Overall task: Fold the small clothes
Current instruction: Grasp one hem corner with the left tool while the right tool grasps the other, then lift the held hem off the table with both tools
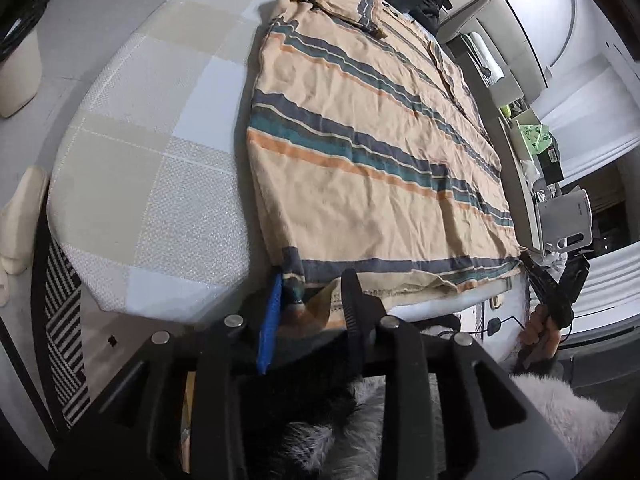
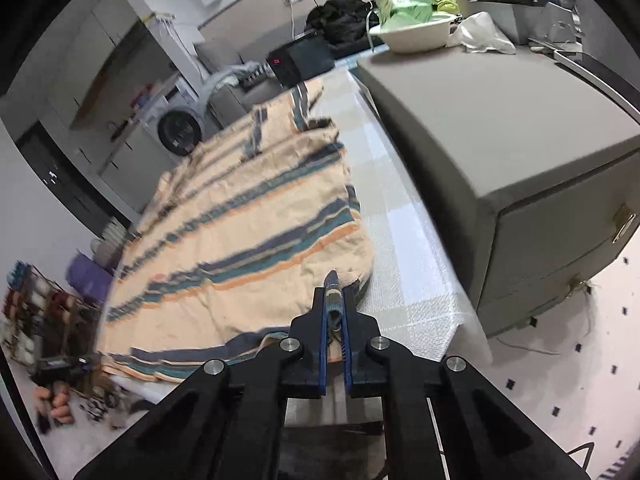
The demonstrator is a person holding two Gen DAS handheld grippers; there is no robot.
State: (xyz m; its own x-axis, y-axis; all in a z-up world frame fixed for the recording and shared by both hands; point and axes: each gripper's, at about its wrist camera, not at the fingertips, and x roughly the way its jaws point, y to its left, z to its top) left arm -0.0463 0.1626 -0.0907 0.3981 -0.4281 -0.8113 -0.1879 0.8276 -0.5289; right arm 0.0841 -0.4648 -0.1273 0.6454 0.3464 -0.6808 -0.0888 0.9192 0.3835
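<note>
Both claws pinch the shirt (image 1: pixel 360 140) hem at the table (image 1: pixel 160 184) near edge: left gripper (image 1: pixel 312 304), right gripper (image 2: pixel 335 304); far collar blurred.

The right tongs (image 2: pixel 335 300) are clamped tight on the near corner of a striped shirt (image 2: pixel 240 232), a bunched fold of hem pinched between their blue-edged fingers (image 2: pixel 323 344). The peach shirt, banded in navy, teal and orange, lies spread on a checked cloth over the counter (image 2: pixel 404 240), stretching toward 11 o'clock. At 2 o'clock stands a grey cabinet (image 2: pixel 520 152). At 8 o'clock the left tongs (image 2: pixel 86 360), blurred, meet the shirt's other near corner.
</note>
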